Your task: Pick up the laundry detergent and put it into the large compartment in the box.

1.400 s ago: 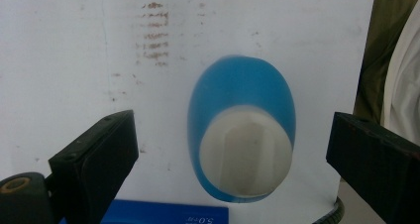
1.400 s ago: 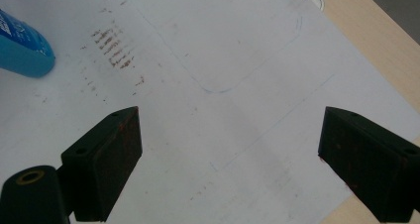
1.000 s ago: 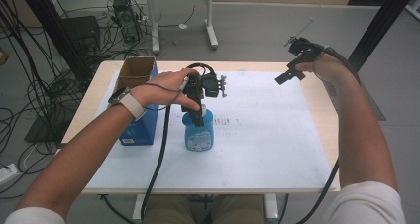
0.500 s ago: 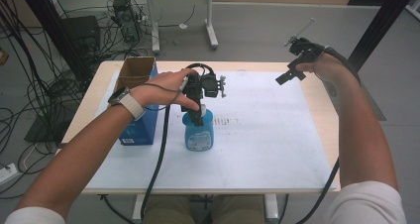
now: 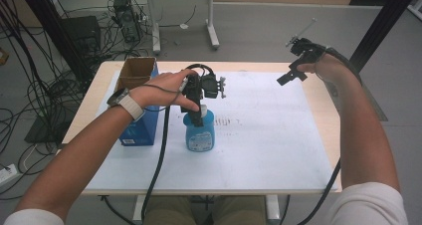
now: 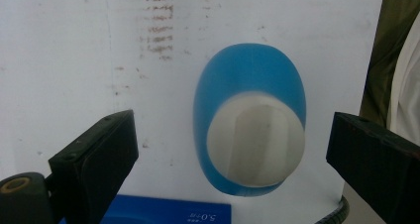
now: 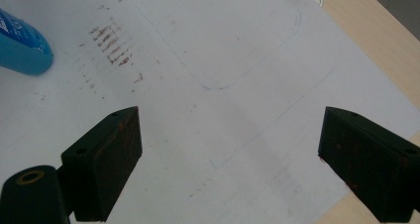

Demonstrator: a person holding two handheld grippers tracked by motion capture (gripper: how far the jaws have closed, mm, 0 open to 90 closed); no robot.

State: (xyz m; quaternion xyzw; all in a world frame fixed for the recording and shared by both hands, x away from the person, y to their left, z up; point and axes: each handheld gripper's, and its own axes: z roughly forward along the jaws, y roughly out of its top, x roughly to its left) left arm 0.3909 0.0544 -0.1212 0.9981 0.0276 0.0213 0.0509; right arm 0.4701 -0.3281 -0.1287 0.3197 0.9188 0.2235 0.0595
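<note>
A blue bottle [image 5: 200, 131] with a white cap [image 6: 255, 137] stands upright on the white sheet that covers the table [image 5: 318, 115]. It sits directly beneath the left claw [image 5: 198, 116], which hangs over the cap pointing straight down. In the left gripper view the cap lies between the two black jaws, nearer the right-hand one, with open space on both sides. The jaws are spread wide and grip nothing.

To the left of that claw, just beside the bottle, stands a blue box [image 5: 137, 110] with its brown top flaps open. Faint rusty smudges [image 6: 159, 30] mark the sheet a little beyond the bottle.

The right claw [image 5: 287, 76] is held up in the air, well apart, over the far right part of the table. Its jaws are also spread wide and hold nothing; below them lies bare sheet with a thin drawn outline [image 7: 233, 50].

Judging from this, the work has barely begun. The left claw is lined up over the bottle, but the grasp is not yet made. Closing on the cap or neck, lifting, and whatever follows all remain.
</note>
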